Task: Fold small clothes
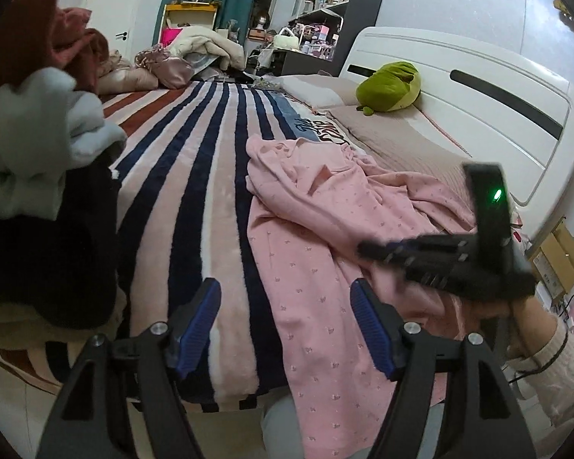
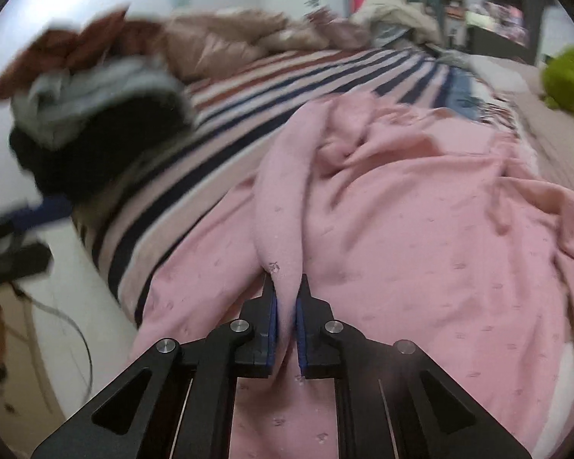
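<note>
Left to right: clothes pile [image 1: 38, 160] (rust, pale grey, black) sits at the bed's left edge, in both views. My left tool [image 1: 285, 321] is spread apart, nothing between the pads, hovering over the striped blanket [image 1: 195, 176] just left of the pink garment [image 1: 325, 229]. The garment lies crumpled on the blanket, hem hanging off the near edge. Dark lettering on the blanket beyond the garment is partly covered, unreadable. My right tool [image 2: 286, 317] is clamped on a raised fold of the pink garment [image 2: 401, 210]; only the right wrist view shows that grip, blurred. Only the left view shows the white headboard [image 1: 459, 88]; the green plush [image 1: 390, 86] is clear there, just a blur in the right view.
</note>
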### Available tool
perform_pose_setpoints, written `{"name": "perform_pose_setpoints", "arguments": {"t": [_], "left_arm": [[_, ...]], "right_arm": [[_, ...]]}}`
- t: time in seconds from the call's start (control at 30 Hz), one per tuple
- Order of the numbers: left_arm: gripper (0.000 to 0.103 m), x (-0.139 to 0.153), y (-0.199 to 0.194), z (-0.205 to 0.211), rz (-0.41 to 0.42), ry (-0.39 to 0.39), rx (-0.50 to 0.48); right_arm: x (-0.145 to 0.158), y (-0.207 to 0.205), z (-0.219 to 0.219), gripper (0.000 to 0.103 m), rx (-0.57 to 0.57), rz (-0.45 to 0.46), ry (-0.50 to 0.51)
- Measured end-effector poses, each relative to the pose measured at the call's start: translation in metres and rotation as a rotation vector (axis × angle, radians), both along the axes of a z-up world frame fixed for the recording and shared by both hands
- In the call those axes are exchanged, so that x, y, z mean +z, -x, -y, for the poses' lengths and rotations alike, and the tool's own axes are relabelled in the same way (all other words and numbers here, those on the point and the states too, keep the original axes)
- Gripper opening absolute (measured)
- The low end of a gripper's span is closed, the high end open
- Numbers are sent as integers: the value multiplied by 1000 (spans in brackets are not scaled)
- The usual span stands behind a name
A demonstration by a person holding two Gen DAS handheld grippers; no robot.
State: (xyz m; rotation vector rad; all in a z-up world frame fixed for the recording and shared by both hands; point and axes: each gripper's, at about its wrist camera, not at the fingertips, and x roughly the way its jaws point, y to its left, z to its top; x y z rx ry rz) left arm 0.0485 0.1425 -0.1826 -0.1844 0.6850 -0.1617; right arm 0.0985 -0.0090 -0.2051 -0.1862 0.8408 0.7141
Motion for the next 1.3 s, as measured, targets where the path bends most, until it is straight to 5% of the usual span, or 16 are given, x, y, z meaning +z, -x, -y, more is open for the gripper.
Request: {"name": "perform_pose_setpoints", "arguments": {"t": [0.27, 0.43, 0.57, 0.73, 0.8, 0.9, 0.97, 1.03, 1.07, 1.2, 1.3], "left_arm": [[66, -8, -23, 7, -27, 2, -4], [66, -13, -36, 10, -55, -6, 3], [67, -14, -39, 14, -64, -7, -3], [67, -11, -31, 21, -64, -13, -12], [69, -10, -26, 22, -61, -7, -13], [70, -8, -19, 23, -58, -4, -7], [70, -7, -15, 23, -57, -6, -6], [70, -6, -11, 24, -58, -10, -5], [70, -5, -10, 23, -58, -10, -6], [70, 0, -5, 23, -45, -5, -8], [70, 3, -6, 25, -41, -5, -13]], "right_arm": [[7, -54, 75, 3, -203, -76, -86], [-5, -69, 99, 3, -297, -73, 59], [22, -41, 109, 35, -297, 6, 54], [36, 21, 94, 39, -103, 9, -24], [22, 40, 73, 55, -37, 10, 39], [-9, 52, 55, 60, -81, 28, 198], [-21, 66, 47, 59, -85, 141, 314], [-24, 74, 45, 32, -102, 213, 388], [-22, 73, 48, 7, -114, 226, 389], [2, 57, 85, 3, -171, 142, 242], [15, 39, 127, 3, -185, -35, -28]]}}
